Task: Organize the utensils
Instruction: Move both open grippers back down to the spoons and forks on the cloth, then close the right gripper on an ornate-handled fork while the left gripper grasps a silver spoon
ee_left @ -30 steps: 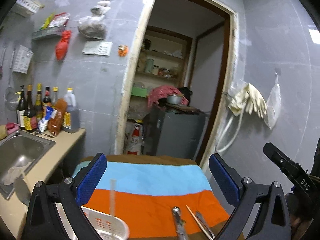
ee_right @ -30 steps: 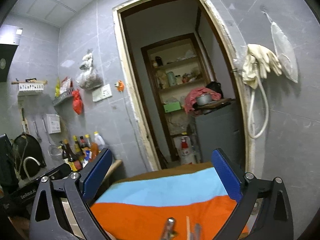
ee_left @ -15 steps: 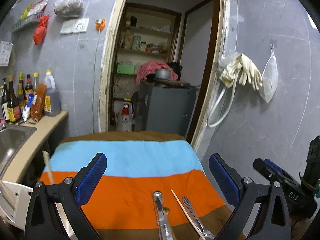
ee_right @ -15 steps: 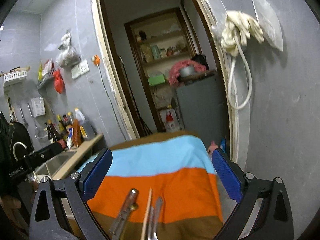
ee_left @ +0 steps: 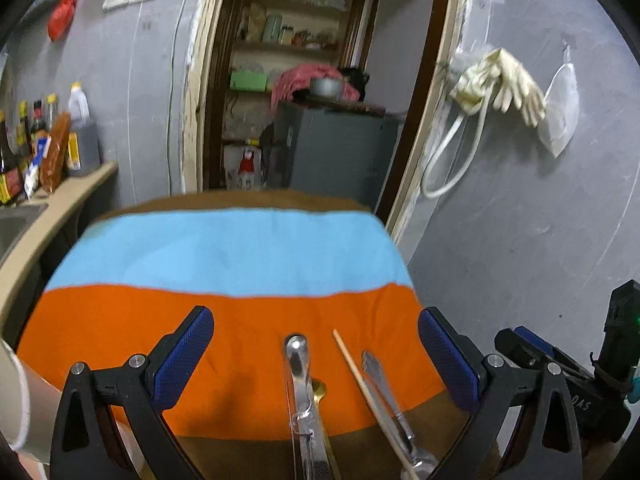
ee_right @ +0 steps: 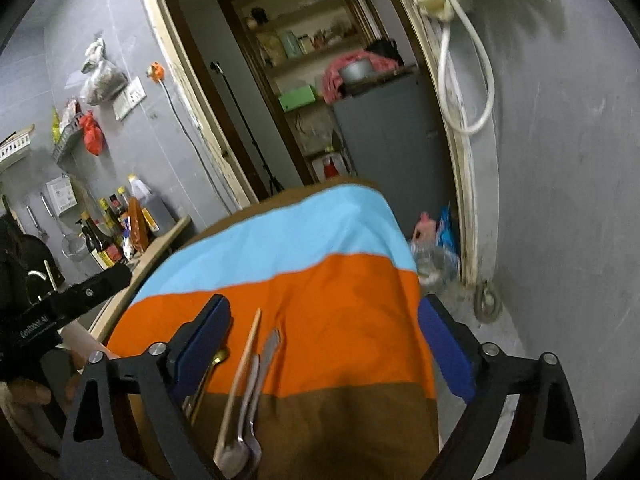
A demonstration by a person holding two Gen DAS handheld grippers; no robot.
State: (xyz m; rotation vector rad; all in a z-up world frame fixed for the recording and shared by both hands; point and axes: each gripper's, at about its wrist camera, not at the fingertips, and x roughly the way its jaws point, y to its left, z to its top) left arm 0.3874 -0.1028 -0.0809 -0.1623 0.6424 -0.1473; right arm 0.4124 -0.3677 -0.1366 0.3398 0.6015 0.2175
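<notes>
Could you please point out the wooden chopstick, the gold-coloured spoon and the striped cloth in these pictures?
wooden chopstick (ee_left: 362, 376), left wrist view, mid-shaft.
gold-coloured spoon (ee_left: 319, 390), left wrist view, visible rounded end.
striped cloth (ee_right: 344, 300), right wrist view, bare orange band.

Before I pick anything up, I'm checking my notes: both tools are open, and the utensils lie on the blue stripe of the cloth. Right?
One detail is off. The utensils lie across the orange stripe and brown stripe, not the blue stripe, which is farther away; the left wrist view shows it. The left tool and right tool are indeed open.
</notes>
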